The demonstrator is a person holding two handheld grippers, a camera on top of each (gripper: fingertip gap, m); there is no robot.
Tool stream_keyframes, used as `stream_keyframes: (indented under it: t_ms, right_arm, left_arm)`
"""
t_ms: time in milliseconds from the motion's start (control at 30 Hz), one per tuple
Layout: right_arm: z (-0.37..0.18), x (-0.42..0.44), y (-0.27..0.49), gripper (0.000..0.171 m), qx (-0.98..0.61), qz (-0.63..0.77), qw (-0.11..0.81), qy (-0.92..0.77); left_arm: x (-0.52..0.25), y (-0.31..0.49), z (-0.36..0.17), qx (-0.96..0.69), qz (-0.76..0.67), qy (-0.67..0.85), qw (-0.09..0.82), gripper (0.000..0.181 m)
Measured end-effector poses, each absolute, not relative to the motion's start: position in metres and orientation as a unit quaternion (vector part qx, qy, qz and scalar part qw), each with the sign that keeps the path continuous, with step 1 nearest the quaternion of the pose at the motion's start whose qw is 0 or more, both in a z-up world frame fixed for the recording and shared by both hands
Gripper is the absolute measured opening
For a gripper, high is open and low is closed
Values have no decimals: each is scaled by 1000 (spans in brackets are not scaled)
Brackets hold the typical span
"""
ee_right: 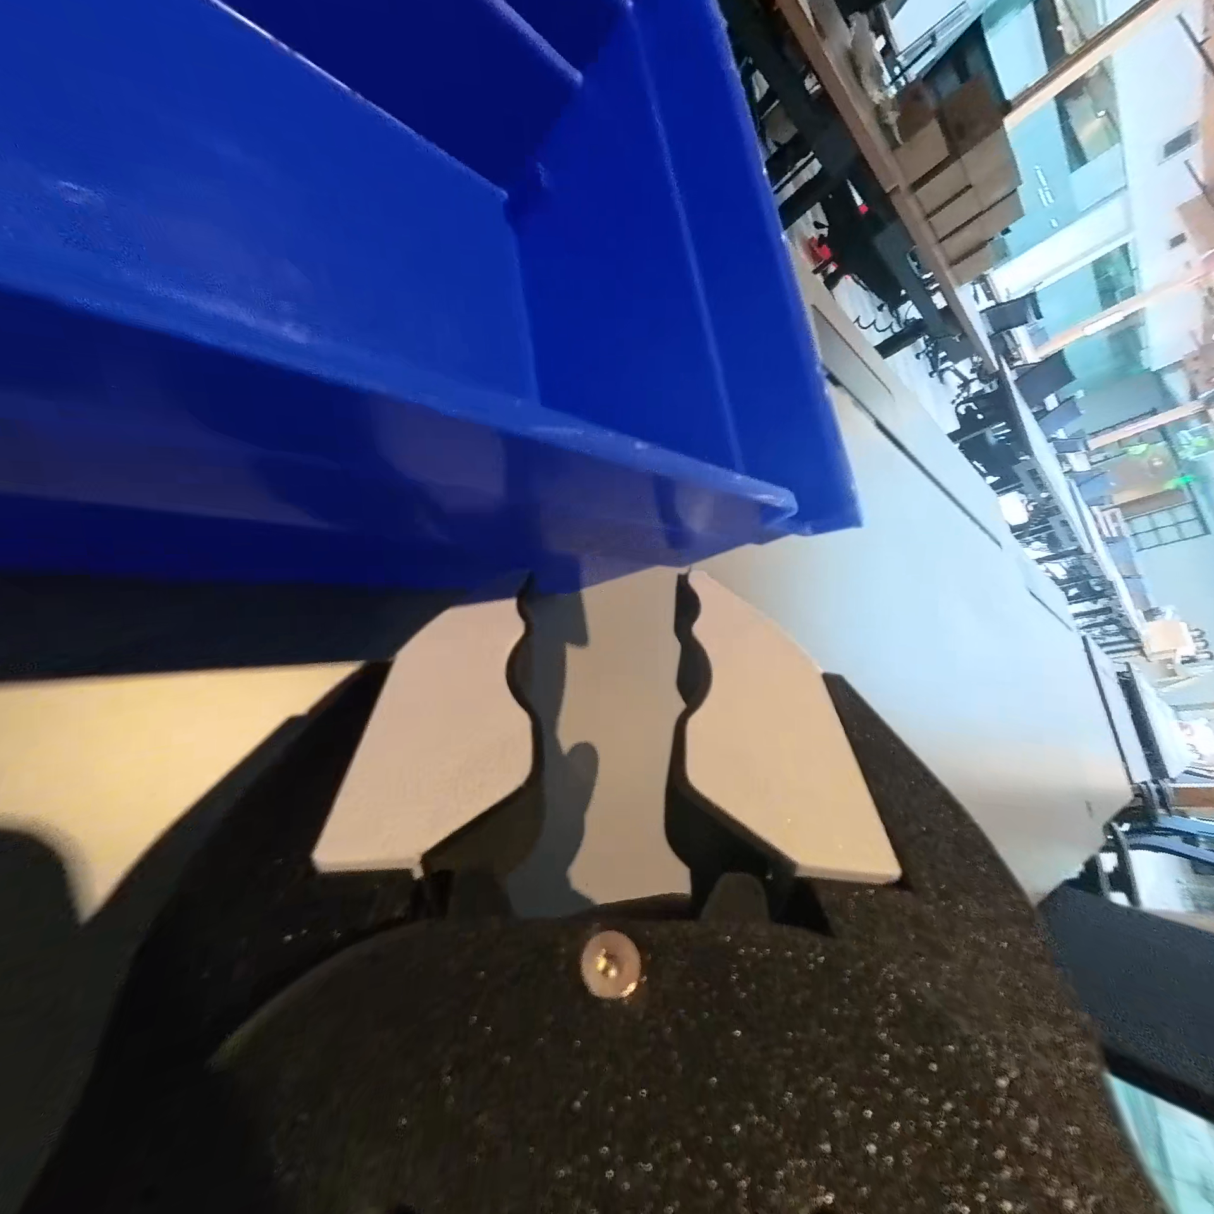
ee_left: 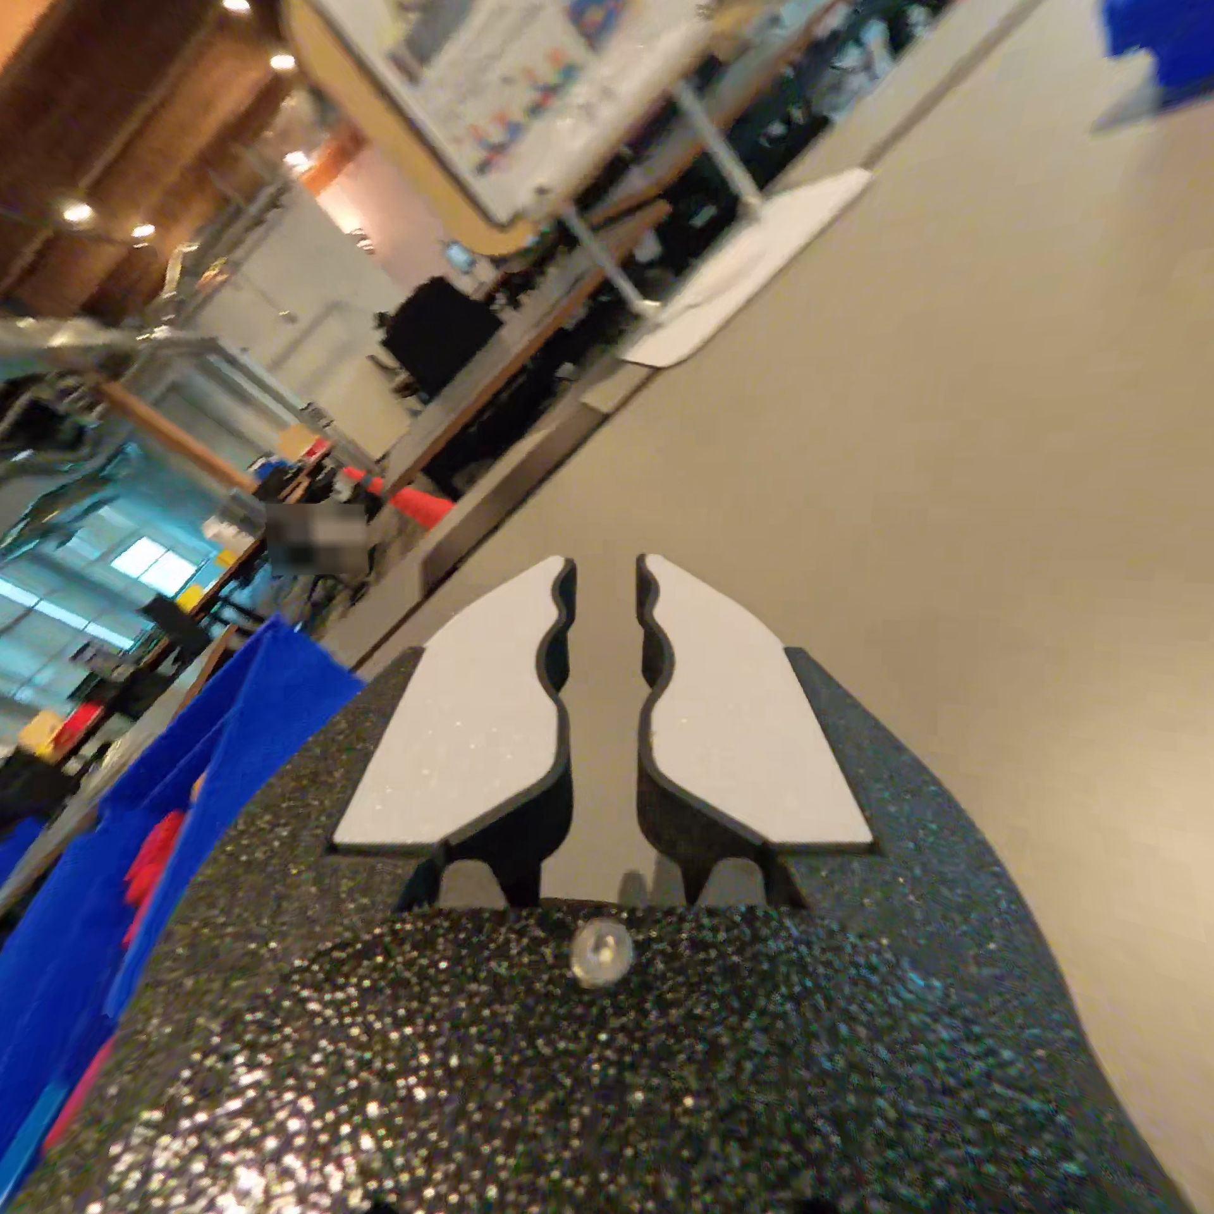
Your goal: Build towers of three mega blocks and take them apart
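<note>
My left gripper (ee_left: 606, 565) is empty, its jaws a narrow gap apart, tilted above the bare beige table (ee_left: 920, 460). A blue plastic bin (ee_left: 249, 709) stands to its left, with a red block (ee_left: 154, 854) showing inside. In the right wrist view the blue bin (ee_right: 328, 263) fills the upper left. My right gripper (ee_right: 604, 581) is open with nothing between its fingers. Its fingertips sit right at the bin's lower rim corner, which hides their ends. No stacked tower shows in either view.
Another blue object (ee_left: 1163, 46), blurred, sits at the top right edge of the left wrist view. A white flat sheet (ee_left: 755, 263) lies at the table's far side. The table edge (ee_right: 920, 624) runs on the right, with office desks beyond.
</note>
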State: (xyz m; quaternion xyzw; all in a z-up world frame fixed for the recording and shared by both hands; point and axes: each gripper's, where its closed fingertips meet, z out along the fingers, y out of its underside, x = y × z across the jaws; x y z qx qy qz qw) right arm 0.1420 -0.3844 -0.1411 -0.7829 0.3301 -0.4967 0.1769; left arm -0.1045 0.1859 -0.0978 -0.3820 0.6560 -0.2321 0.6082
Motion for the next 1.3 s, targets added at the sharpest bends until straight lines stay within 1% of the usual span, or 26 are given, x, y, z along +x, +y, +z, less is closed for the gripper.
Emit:
stream_keyframes:
  t_ms: [100,200,233,433,567,700,767,833,933,1067,1200,1300]
  right_arm:
    - [-137,157,-384,42,-779,-508,166,327]
    - [-133,155,-380,41,-772,-507,183,337]
    - [-132,151,-379,41,-770,-505,190,340]
    - [-136,110,-371,43,-774,-480,218,349]
    - [-118,79,-356,44,-768,-486,243,338]
    - [-101,52,-319,46,-760,-455,323,333]
    - [-100,37,-289,51,-760,-411,377,332]
    - [-102,24,-264,56,-759,-394,401,329]
    - [-106,18,-241,64,-754,-394,410,329]
    - [-107,22,-230,71,-750,-404,406,331]
    - [-105,27,-224,77,-743,-409,410,334]
    - [-105,29,-219,78,-741,-412,412,334]
  left_arm:
    - [-93,157,-131,-352,-195,722,563,17]
    - [-89,147,-162,-354,-157,766,513,18]
    - [-88,148,-165,-355,-143,769,513,9]
    - [-87,153,-164,-377,-144,759,510,9]
    - [-87,154,-164,-379,-142,758,512,8]
    - [-87,155,-165,-385,-138,756,511,7]
    - [-86,156,-165,-386,-137,756,510,6]
    - [-86,156,-165,-386,-137,757,510,5]
    - [-86,156,-166,-385,-134,758,509,3]
    - [-86,156,-167,-382,-130,760,509,0]
    - [-86,156,-167,-384,-128,760,509,0]
    - [-86,156,-167,-383,-127,760,510,0]
